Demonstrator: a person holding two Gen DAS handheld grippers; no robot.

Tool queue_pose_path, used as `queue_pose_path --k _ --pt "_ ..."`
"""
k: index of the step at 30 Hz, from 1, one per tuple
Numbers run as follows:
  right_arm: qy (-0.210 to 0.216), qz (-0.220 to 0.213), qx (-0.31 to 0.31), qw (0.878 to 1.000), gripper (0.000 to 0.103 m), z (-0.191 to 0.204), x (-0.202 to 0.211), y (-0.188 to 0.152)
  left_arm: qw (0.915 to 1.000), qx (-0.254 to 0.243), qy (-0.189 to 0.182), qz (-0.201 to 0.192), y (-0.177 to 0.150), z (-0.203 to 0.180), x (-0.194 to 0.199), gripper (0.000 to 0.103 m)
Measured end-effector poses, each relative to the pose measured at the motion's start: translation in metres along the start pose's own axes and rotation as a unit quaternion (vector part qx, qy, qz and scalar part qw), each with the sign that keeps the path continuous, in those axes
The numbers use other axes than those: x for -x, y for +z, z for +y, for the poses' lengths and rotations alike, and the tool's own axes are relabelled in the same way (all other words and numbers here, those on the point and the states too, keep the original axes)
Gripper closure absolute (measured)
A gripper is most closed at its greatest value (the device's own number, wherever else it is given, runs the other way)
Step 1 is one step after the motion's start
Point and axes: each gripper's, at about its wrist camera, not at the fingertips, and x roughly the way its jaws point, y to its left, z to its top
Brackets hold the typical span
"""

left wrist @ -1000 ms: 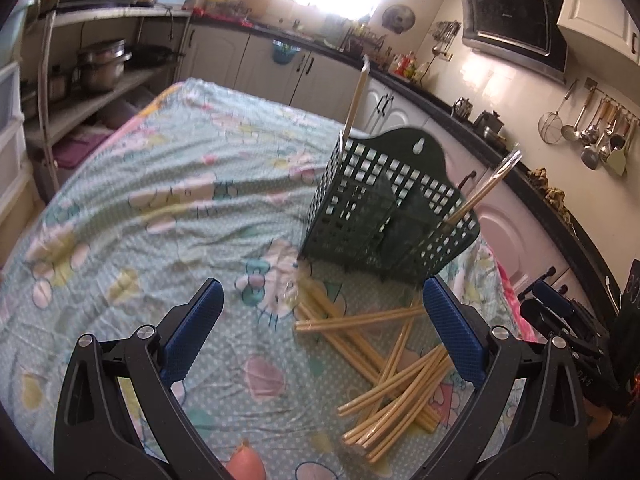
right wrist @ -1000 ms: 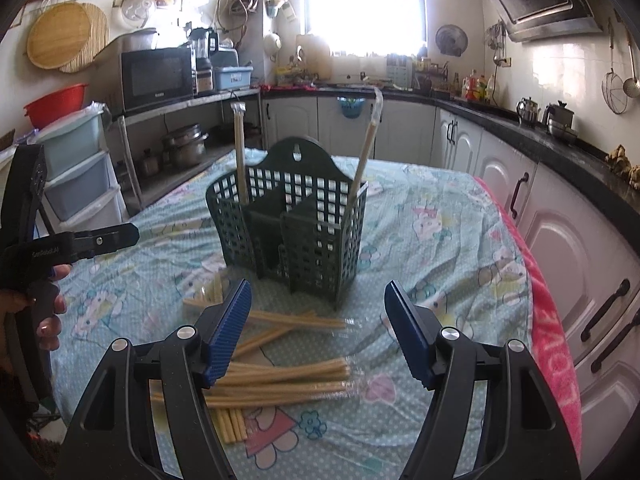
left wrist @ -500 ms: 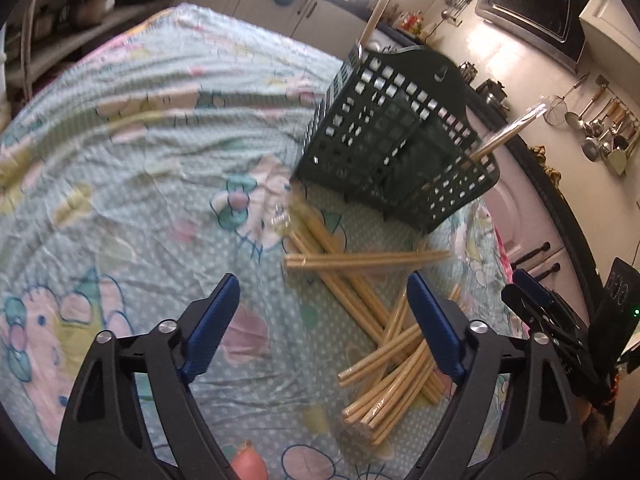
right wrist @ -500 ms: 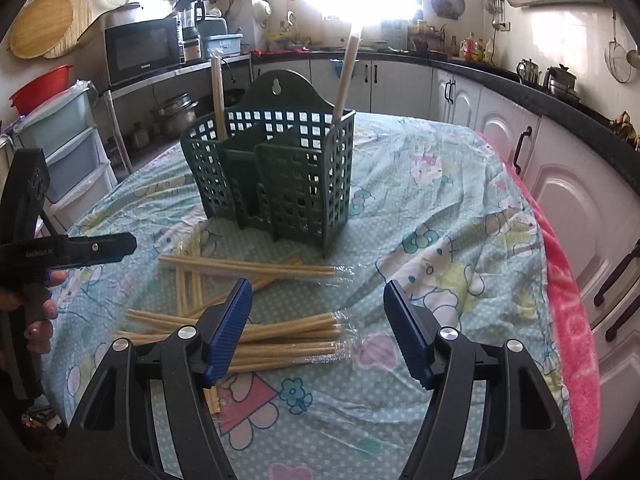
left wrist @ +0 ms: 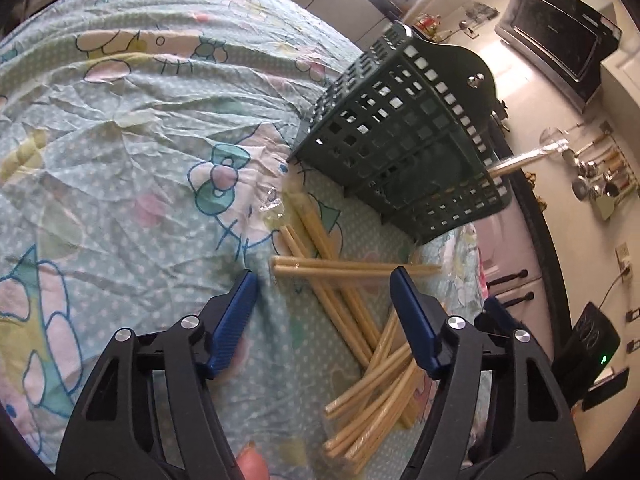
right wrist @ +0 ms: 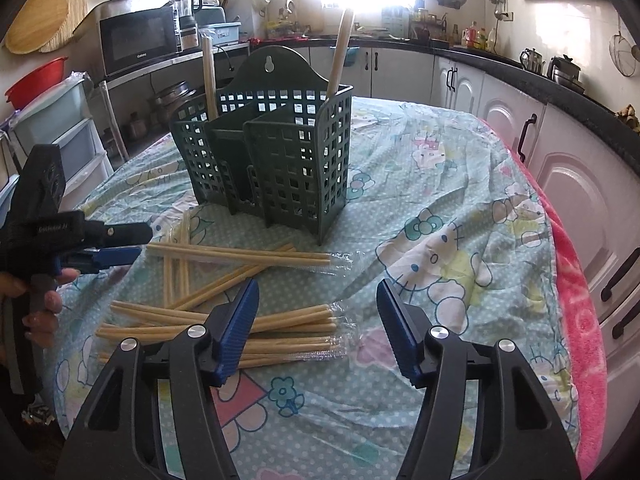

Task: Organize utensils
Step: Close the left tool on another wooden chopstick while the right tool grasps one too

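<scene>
Bamboo chopsticks (right wrist: 224, 316) in clear sleeves lie crisscrossed just in front of the green caddy (right wrist: 272, 160); both the left gripper (left wrist: 322, 280) and right gripper (right wrist: 318, 292) hover spread above them. Slippery wrappers could cause a botched pinch.

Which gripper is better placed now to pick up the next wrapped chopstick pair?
Left. The left gripper is open with one crosswise pair lying directly between its jaws. The right gripper hovers open, mostly over bare cloth.

Home kitchen: microwave (right wrist: 138, 38), cabinets (right wrist: 400, 74), hanging ladles (left wrist: 600, 172).
</scene>
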Motion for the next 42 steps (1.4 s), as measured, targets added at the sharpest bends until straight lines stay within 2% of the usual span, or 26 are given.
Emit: queue_pose_path --k 2,7,12,13,16,26,32,36,42 --pt "0.000 0.002 0.000 1.000 0.045 0.000 -0.002 0.000 1.0000 0.004 0.002 -0.001 0.003 0.000 -0.003 0.046" --pt "0.004 0.012 -0.005 1.000 0.048 -0.004 -0.008 0.000 0.9999 0.015 0.005 -0.002 0.008 0.001 -0.008 0.061" --pt "0.025 0.036 -0.023 0.999 0.056 -0.010 -0.021 -0.001 0.9997 0.020 0.011 -0.002 0.010 0.004 -0.011 0.075" --pt "0.029 0.039 -0.026 0.998 0.056 -0.011 -0.023 -0.001 0.9997 0.021 0.012 -0.002 0.012 0.006 -0.011 0.080" --pt "0.040 0.049 -0.036 0.997 0.057 -0.014 -0.029 -0.001 0.9995 0.027 0.013 -0.004 0.012 0.010 -0.012 0.085" --pt "0.074 0.074 -0.087 0.991 0.060 -0.032 -0.045 0.001 0.9993 0.035 0.006 -0.008 0.014 0.017 -0.008 0.093" --pt "0.088 0.079 -0.094 0.988 0.077 -0.036 -0.048 0.001 0.9993 0.035 0.001 -0.016 0.016 0.017 -0.001 0.095" --pt "0.090 0.073 -0.085 0.990 0.097 -0.032 -0.045 0.001 0.9993 0.031 -0.002 -0.022 0.019 0.016 0.006 0.097" --pt "0.095 0.052 -0.072 0.992 0.100 -0.023 -0.031 0.007 0.9991 0.019 -0.010 -0.035 0.021 0.009 0.019 0.100"
